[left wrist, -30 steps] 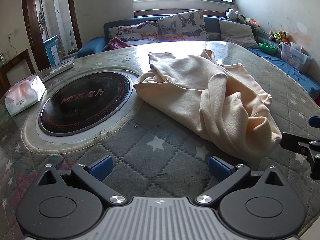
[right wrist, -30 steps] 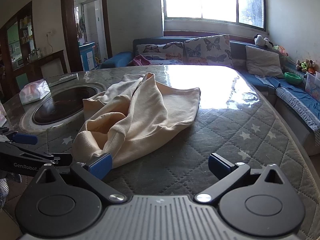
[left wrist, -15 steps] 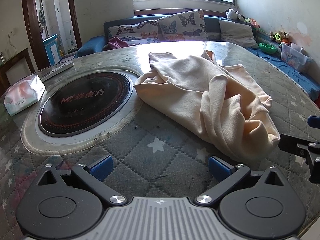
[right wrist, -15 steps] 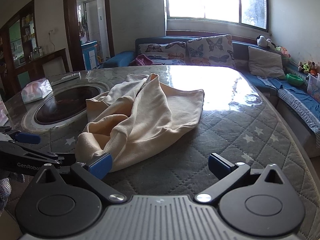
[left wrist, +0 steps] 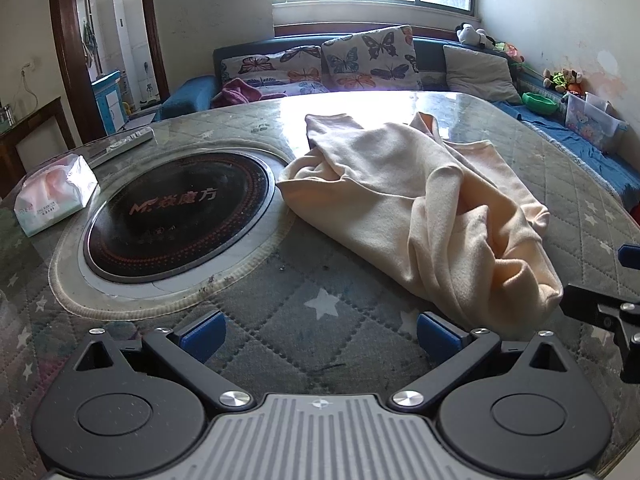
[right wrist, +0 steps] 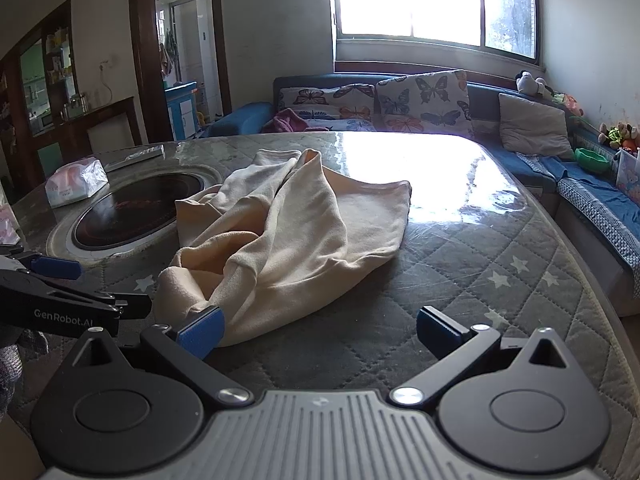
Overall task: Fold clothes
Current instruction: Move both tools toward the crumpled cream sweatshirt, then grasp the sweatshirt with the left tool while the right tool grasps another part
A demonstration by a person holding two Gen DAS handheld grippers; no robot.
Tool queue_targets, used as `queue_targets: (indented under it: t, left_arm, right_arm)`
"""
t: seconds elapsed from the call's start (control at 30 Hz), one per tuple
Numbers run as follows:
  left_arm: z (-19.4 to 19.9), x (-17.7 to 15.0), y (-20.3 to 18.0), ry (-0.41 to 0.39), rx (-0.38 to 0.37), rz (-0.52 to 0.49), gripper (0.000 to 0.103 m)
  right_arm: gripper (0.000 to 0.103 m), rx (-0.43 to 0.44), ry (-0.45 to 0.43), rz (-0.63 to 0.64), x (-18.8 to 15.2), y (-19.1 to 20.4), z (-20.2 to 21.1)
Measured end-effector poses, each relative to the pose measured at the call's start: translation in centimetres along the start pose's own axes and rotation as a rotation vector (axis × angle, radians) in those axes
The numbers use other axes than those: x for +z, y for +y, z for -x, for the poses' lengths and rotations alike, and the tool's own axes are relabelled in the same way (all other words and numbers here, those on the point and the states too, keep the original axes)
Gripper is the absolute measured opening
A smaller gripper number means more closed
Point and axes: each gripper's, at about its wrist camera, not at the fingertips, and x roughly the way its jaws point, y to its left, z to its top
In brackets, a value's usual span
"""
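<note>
A crumpled cream garment (left wrist: pixel 420 204) lies bunched on the quilted table (left wrist: pixel 280 320), to the right of the round cooktop. It also shows in the right wrist view (right wrist: pixel 288 240). My left gripper (left wrist: pixel 320 334) is open and empty, just short of the garment's near end. My right gripper (right wrist: pixel 320 332) is open and empty; its left fingertip (right wrist: pixel 200 330) sits at the garment's near edge. Each gripper shows at the edge of the other's view.
A black round cooktop (left wrist: pixel 180 208) is set into the table at left. A tissue pack (left wrist: pixel 56 196) and a remote (left wrist: pixel 128 142) lie beyond it. A sofa with butterfly cushions (left wrist: pixel 368 56) runs behind and along the right side of the table.
Both views have shifted only slightly; the right gripper has risen and drawn back a little. The garment lies as before. Both grippers stay open.
</note>
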Motion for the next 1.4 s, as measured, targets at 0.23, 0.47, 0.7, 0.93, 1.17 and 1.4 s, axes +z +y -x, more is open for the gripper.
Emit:
queue_targets:
  t: [0.23, 0.47, 0.7, 0.93, 1.17, 1.4]
  left_arm:
    - [0.0, 0.4, 0.0, -0.007, -0.004, -0.004, 0.103]
    - [-0.3, 0.6, 0.0, 0.002, -0.005, 0.0, 0.103]
    - [-0.6, 0.9, 0.1, 0.005, -0.005, -0.001, 0.103]
    - [-1.0, 1.5, 0.2, 0.003, -0.001, -0.006, 0.103]
    - [-1.7, 2.7, 0.7, -0.007, 0.011, -0.009, 0.103]
    - [-2.7, 4.6, 1.1, -0.023, 0.016, -0.01, 0.103]
  right_arm:
    - [0.103, 0.007, -0.001, 0.005, 0.2, 0.0, -0.1]
    - [0.103, 0.008, 0.0, 0.004, 0.4, -0.1, -0.2]
    - [0.103, 0.002, 0.001, -0.003, 0.5, -0.2, -0.5]
    - [0.103, 0.006, -0.004, 0.002, 1.3, -0.4, -1.0]
    - [0.103, 0.009, -0.011, 0.02, 2.5, -0.5, -1.9]
    - [0.103, 0.02, -0.01, 0.039, 4.2, -0.7, -3.5]
